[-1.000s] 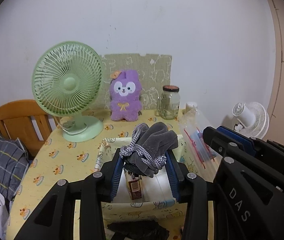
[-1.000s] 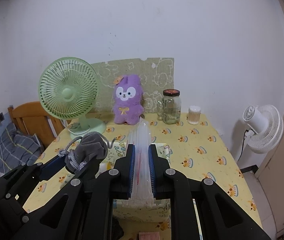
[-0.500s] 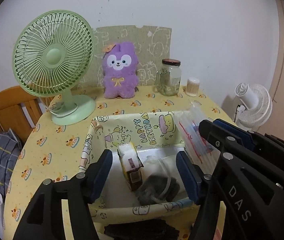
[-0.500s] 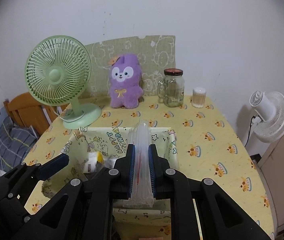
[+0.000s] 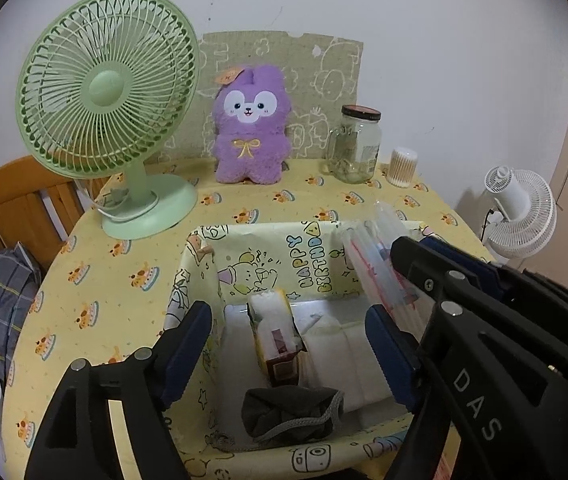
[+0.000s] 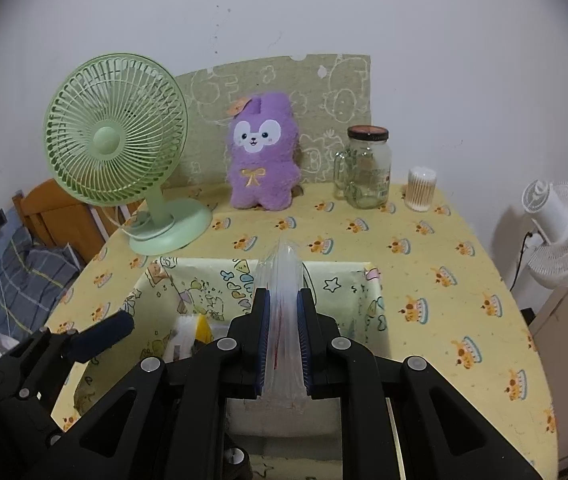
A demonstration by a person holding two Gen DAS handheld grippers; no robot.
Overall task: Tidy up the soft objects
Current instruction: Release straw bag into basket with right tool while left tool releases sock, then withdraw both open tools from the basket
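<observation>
A yellow cartoon-print storage box stands on the table in front of me. A grey drawstring pouch lies inside it at the near wall, beside a yellow tissue pack and folded white cloth. My left gripper is open and empty above the box. My right gripper is shut on a clear plastic zip bag, held over the box's right side.
A green desk fan, a purple plush bunny, a glass jar and a cotton-swab pot stand at the back. A white fan stands off the table's right edge, a wooden chair at left.
My left gripper opened and let the grey pouch drop into the box, then dipped closer over it. The right gripper kept hold of the plastic bag and moved forward over the box.
</observation>
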